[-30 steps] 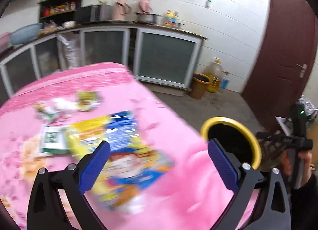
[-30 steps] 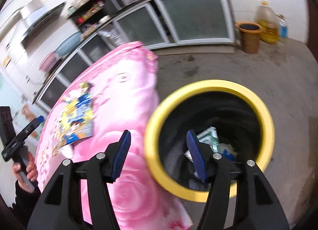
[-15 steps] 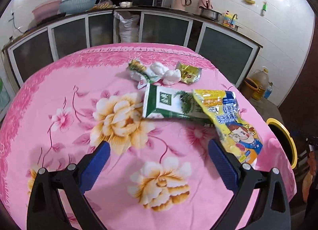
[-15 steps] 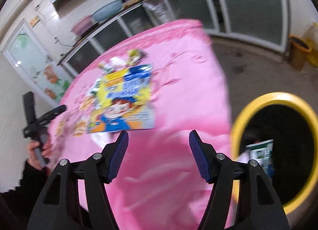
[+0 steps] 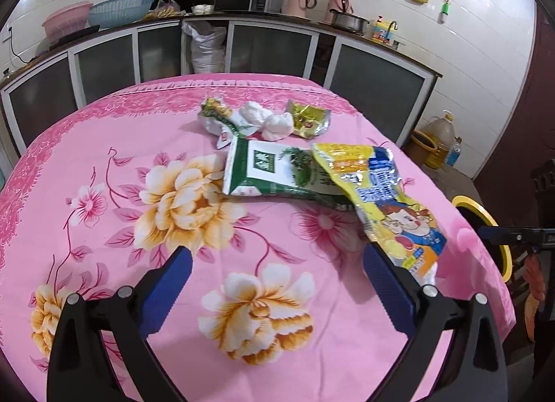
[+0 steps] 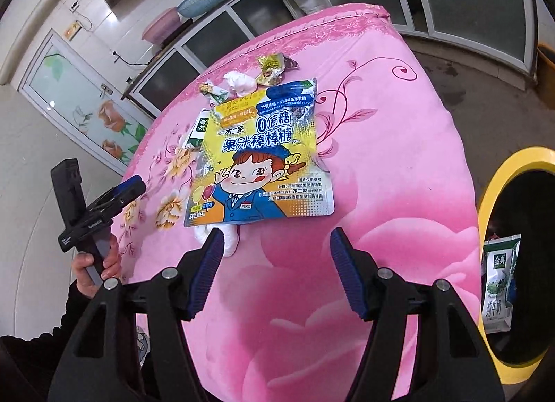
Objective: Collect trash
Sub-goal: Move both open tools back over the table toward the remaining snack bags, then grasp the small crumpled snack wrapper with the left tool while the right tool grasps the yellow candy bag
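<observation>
Yellow candy bag (image 6: 263, 166) now faces the right gripper (image 6: 274, 270), swung off the bin (image 6: 499, 193), fingers released.

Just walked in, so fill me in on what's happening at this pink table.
A person is clearing wrappers off the pink tablecloth with a gripper in each hand. The left gripper and the right gripper are both open and empty, aimed at the table. The yellow candy bag, a green-and-white packet, crumpled tissue and small wrappers lie there. The yellow-rimmed bin beside the table already holds a packet.
</observation>
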`<state>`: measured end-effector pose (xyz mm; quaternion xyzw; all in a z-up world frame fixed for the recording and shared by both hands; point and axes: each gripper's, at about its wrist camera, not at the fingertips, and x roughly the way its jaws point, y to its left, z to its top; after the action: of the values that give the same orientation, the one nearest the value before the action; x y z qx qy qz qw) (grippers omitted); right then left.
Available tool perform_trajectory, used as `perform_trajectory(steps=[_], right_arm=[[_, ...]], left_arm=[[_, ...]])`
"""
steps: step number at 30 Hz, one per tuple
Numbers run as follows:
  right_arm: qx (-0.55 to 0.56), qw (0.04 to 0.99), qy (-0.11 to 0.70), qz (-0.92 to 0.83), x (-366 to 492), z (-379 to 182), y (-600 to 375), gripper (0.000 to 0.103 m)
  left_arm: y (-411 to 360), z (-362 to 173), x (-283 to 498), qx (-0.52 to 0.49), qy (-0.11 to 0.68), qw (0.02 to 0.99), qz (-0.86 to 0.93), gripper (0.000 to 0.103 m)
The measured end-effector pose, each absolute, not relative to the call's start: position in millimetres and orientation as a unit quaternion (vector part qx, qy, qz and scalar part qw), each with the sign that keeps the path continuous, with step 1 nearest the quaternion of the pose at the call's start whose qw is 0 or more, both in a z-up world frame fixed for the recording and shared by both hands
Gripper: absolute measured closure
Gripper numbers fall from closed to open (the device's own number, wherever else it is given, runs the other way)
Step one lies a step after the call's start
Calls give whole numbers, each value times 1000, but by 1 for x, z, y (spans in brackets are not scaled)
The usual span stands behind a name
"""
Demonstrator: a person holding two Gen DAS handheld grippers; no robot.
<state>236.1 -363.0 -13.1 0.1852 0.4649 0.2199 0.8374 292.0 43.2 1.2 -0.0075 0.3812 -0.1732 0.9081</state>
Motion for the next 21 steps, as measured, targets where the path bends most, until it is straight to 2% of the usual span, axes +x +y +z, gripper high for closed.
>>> perform_trajectory(steps=[12, 21], right_arm=[[145, 848, 460, 218, 250, -6, -357, 42], [87, 855, 448, 244, 298, 4, -341, 42]], left_arm=[[54, 13, 312, -19, 386, 908, -161, 8], [58, 25, 390, -58, 423, 895, -129, 8]])
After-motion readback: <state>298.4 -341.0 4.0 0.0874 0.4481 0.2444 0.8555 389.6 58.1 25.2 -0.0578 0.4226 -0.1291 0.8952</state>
